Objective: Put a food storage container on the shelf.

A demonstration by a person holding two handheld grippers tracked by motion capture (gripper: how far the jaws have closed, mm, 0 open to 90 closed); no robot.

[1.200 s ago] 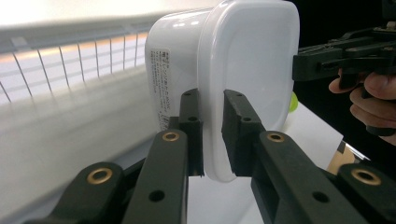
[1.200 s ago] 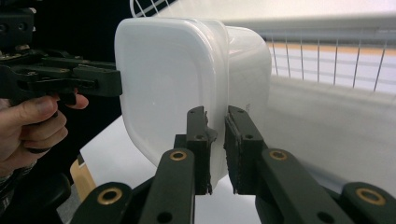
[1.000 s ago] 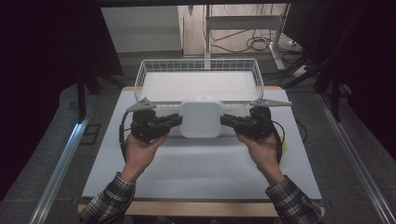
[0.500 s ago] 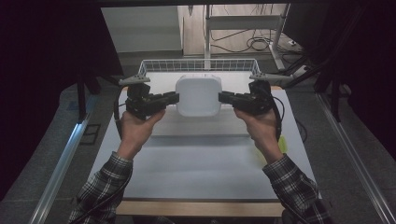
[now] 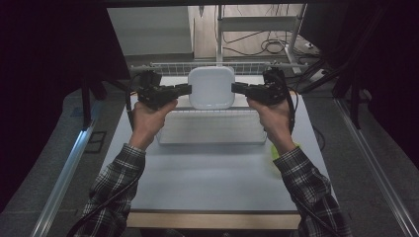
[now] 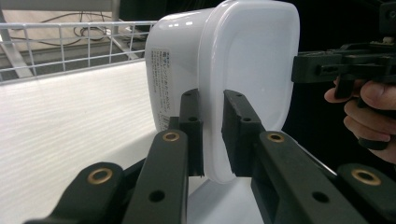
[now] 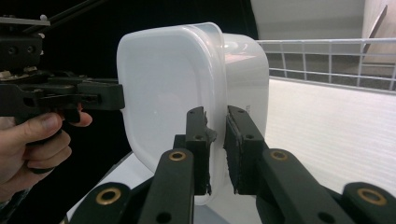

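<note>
A white plastic lidded container [image 5: 211,87] hangs in the air over the wire basket [image 5: 168,68], held from both sides. My left gripper [image 5: 187,89] is shut on the rim at its left edge, and my right gripper [image 5: 235,89] is shut on the rim at its right edge. In the left gripper view the container [image 6: 224,70] stands on edge with a printed label on its side, its lid rim pinched by my left gripper [image 6: 212,135]. In the right gripper view my right gripper [image 7: 216,149] clamps the container [image 7: 177,102] at its rim, with the other gripper [image 7: 70,100] beyond.
The white wire basket stands at the far side of the table [image 5: 207,173], its mesh wall [image 7: 336,58] behind the container. A yellow-green object [image 5: 274,152] lies by the person's right sleeve. Cables and a rack [image 5: 257,29] lie on the floor beyond.
Both grippers have carried the container up and away from the person, from just in front of the basket to above it. Both stay clamped on its rim.
</note>
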